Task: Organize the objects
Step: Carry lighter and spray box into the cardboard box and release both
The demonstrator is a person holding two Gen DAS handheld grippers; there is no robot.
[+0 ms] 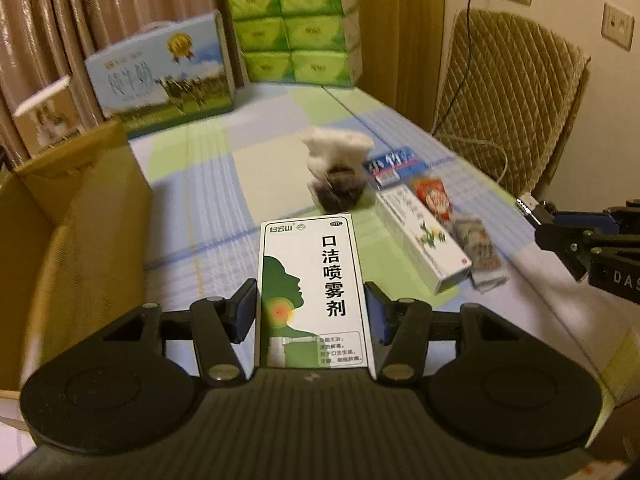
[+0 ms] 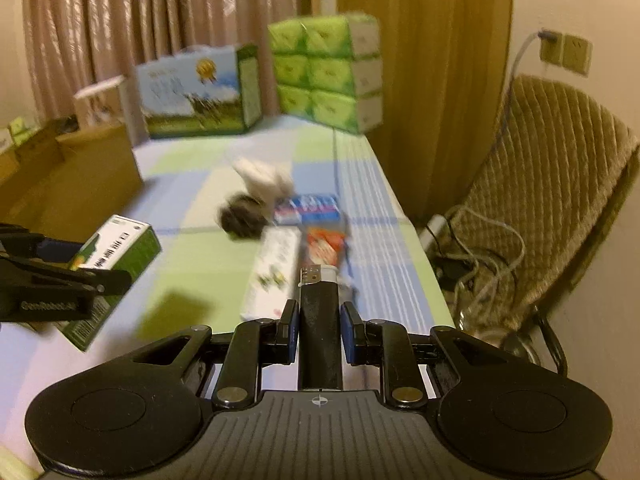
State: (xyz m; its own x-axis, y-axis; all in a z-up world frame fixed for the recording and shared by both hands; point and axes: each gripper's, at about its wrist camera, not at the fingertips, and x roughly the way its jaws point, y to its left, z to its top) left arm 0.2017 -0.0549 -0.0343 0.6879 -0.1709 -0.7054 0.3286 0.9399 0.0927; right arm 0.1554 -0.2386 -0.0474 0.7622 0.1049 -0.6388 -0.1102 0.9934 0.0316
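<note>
My left gripper (image 1: pixel 311 312) is shut on a white and green spray box (image 1: pixel 312 292) and holds it above the table; the box also shows in the right wrist view (image 2: pixel 116 256). My right gripper (image 2: pixel 319 332) is shut on a black lighter (image 2: pixel 320 320) with a metal top, held above the table's right side. It shows at the right edge of the left wrist view (image 1: pixel 580 240). On the checked tablecloth (image 1: pixel 224 168) lie a long white medicine box (image 1: pixel 424 236), a blue box (image 1: pixel 390 164), a red packet (image 1: pixel 434 196) and a white and dark pouch (image 1: pixel 338 172).
An open cardboard box (image 1: pixel 68 216) stands at the left. A milk carton box (image 1: pixel 160 76) and stacked green tissue packs (image 1: pixel 296 28) stand at the back. A padded chair (image 1: pixel 508 100) with cables is beside the table's right edge.
</note>
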